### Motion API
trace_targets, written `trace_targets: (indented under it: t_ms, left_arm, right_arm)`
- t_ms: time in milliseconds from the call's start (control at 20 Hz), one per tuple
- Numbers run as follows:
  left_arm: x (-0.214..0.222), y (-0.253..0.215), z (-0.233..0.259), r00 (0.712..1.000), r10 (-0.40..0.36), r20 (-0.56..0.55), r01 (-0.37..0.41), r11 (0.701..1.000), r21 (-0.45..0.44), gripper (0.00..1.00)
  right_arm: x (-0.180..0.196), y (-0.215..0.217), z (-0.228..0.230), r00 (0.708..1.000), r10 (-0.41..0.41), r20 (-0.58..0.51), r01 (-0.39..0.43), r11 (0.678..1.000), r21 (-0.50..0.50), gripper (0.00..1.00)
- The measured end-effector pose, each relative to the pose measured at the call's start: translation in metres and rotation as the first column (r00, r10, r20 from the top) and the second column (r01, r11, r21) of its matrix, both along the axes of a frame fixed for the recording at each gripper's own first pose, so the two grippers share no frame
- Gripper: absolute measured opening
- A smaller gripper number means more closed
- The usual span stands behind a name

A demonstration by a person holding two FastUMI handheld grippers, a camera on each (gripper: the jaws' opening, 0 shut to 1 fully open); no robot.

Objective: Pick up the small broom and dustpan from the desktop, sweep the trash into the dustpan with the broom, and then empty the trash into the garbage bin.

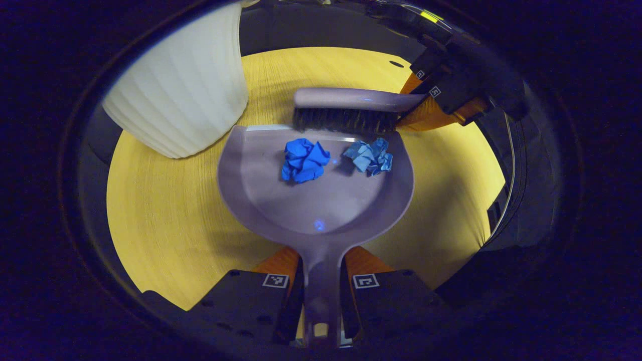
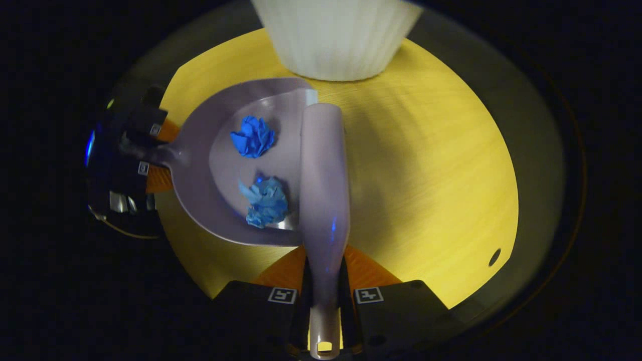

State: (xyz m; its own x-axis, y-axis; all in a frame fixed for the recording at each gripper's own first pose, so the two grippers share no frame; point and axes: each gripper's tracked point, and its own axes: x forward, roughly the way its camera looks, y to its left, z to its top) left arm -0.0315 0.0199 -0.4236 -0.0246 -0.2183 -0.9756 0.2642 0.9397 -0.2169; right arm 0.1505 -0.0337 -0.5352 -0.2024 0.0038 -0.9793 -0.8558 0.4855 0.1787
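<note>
In the left gripper view my left gripper [image 1: 321, 283] is shut on the handle of a pale lilac dustpan [image 1: 321, 205] lying on the yellow desktop [image 1: 165, 215]. Two crumpled blue paper balls, a dark one [image 1: 303, 160] and a lighter one [image 1: 370, 156], lie inside the pan near its lip. The small broom [image 1: 351, 108] stands with its dark bristles at the pan's front edge, held by the right gripper [image 1: 426, 85]. In the right gripper view my right gripper [image 2: 325, 291] is shut on the broom handle [image 2: 323, 200]; the dustpan [image 2: 200, 185], both paper balls [image 2: 253, 136] [image 2: 266, 202] and the left gripper [image 2: 145, 150] sit to its left.
A white ribbed garbage bin [image 1: 180, 95] stands on the desktop just beyond the pan's left side; it is at top centre in the right gripper view [image 2: 336, 40]. A small dark hole [image 2: 494, 257] marks the desktop at the right. The table edge curves around the scene.
</note>
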Motion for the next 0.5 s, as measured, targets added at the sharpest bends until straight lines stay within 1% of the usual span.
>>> trace_targets:
  t_ms: [100, 150, 250, 350, 450, 500]
  left_arm:
    - [0.005, 0.001, -0.003, 0.999, -0.01, 0.053, 0.012, 0.999, -0.037, 0.3]
    - [0.008, 0.0, -0.004, 0.996, -0.02, 0.091, 0.025, 0.998, -0.052, 0.3]
    - [0.005, -0.001, -0.005, 0.99, -0.041, 0.135, 0.052, 0.995, -0.083, 0.3]
    - [0.004, -0.001, -0.002, 0.987, -0.012, 0.157, 0.032, 0.991, -0.127, 0.29]
    - [0.006, -0.003, -0.004, 0.985, 0.044, 0.166, -0.017, 0.987, -0.161, 0.3]
    - [0.004, -0.005, -0.004, 0.98, 0.081, 0.18, -0.051, 0.985, -0.168, 0.29]
  right_arm:
    - [-0.005, -0.009, -0.007, 0.998, -0.057, 0.025, 0.058, 0.998, -0.009, 0.28]
    - [-0.01, -0.011, -0.01, 0.995, -0.101, 0.019, 0.101, 0.995, -0.007, 0.28]
    - [-0.011, -0.008, -0.015, 0.982, -0.187, 0.038, 0.187, 0.982, -0.005, 0.28]
    - [-0.008, -0.009, -0.028, 0.967, -0.246, 0.07, 0.247, 0.969, -0.004, 0.28]
    - [-0.003, -0.013, -0.038, 0.956, -0.278, 0.096, 0.279, 0.96, 0.006, 0.28]
    - [-0.007, -0.017, -0.046, 0.948, -0.301, 0.105, 0.301, 0.954, 0.011, 0.28]
